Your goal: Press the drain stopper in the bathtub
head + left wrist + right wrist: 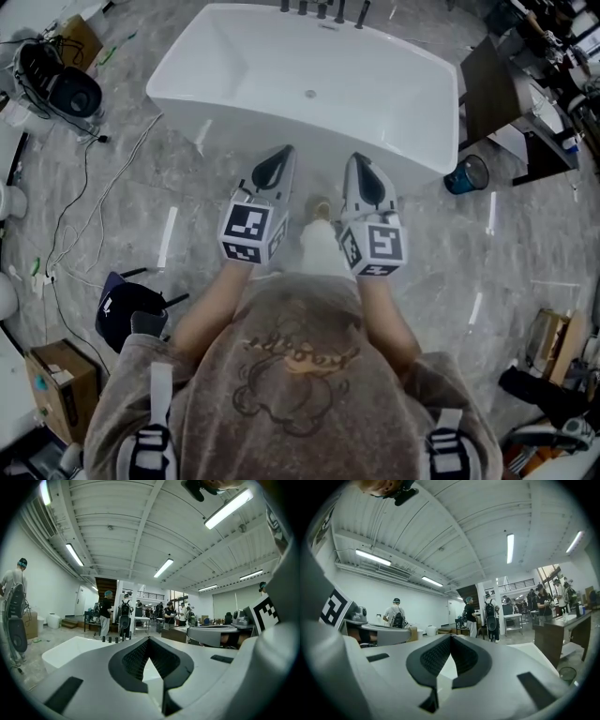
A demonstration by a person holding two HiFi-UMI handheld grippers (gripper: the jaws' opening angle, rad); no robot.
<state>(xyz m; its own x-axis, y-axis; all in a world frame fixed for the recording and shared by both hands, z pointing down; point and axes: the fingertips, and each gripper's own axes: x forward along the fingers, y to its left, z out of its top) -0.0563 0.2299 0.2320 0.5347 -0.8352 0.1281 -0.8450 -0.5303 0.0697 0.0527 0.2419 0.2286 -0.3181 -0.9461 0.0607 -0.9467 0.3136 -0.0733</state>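
The white bathtub (pixel 234 56) stands on the grey floor ahead of me, and its small round drain stopper (pixel 310 94) sits in the middle of the tub floor. Dark faucet handles (pixel 323 11) line the far rim. I hold both grippers side by side close to my chest, over the floor short of the tub's near rim. The left gripper (pixel 283 153) is shut with nothing in it, its tips meeting (pixel 149 639). The right gripper (pixel 359 159) is likewise shut and empty (pixel 451 637). Both point level across the room, with the tub's edge (pixel 70 651) below the left one.
A blue bucket (pixel 466 174) and a dark table (pixel 492 89) stand right of the tub. Cables (pixel 84 187) trail over the floor at left, near a black stool (pixel 127 309) and a cardboard box (pixel 61 384). Several people (pixel 107 611) stand far behind the tub.
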